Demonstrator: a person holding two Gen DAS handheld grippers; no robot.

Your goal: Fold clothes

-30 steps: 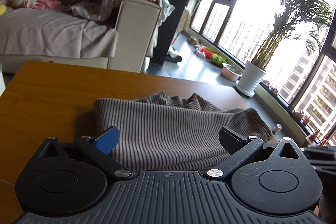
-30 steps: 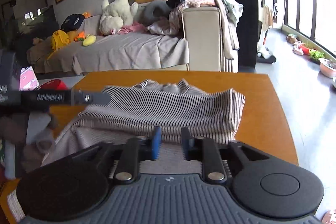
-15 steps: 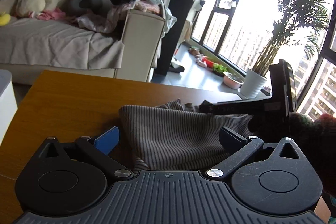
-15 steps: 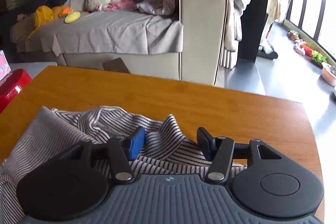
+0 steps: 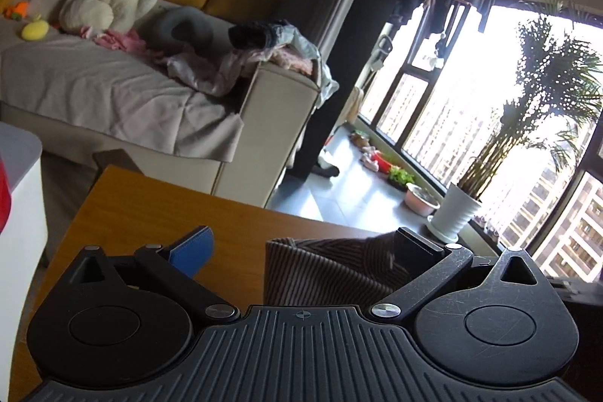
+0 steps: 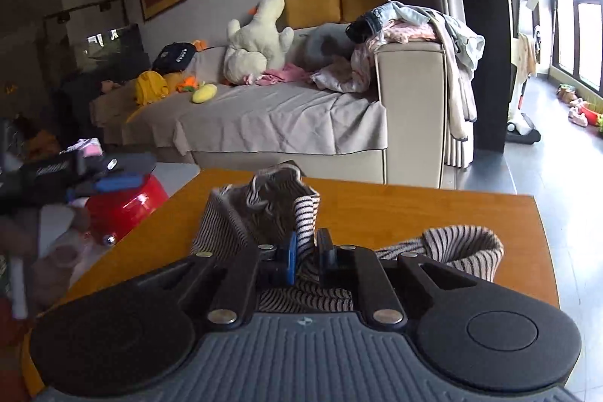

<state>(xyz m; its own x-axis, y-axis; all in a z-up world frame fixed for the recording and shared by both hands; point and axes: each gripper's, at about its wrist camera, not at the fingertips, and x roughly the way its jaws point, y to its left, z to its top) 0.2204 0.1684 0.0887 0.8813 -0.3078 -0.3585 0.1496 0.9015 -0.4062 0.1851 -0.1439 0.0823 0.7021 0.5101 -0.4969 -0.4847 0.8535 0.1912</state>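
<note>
A striped knit garment (image 6: 279, 210) lies bunched on the wooden table (image 6: 414, 210). My right gripper (image 6: 306, 253) is shut on a fold of it and holds that part raised, with a sleeve loop (image 6: 463, 247) lying to the right. In the left wrist view the garment (image 5: 324, 274) shows as a folded edge between the wide-apart fingers. My left gripper (image 5: 301, 247) is open and empty, close over the table (image 5: 150, 210). The left gripper also shows at the left edge of the right wrist view (image 6: 105, 176).
A red container (image 6: 124, 206) sits left of the table. A grey sofa (image 6: 286, 119) with a plush duck (image 6: 256, 40) and piled clothes stands behind. A potted plant (image 5: 456, 213) and large windows are to the right. A white unit (image 5: 19, 198) stands at the table's left.
My right gripper has closed on the garment and lifted a fold of it. My left gripper has drawn back to the left, so the garment now fills less of its view.
</note>
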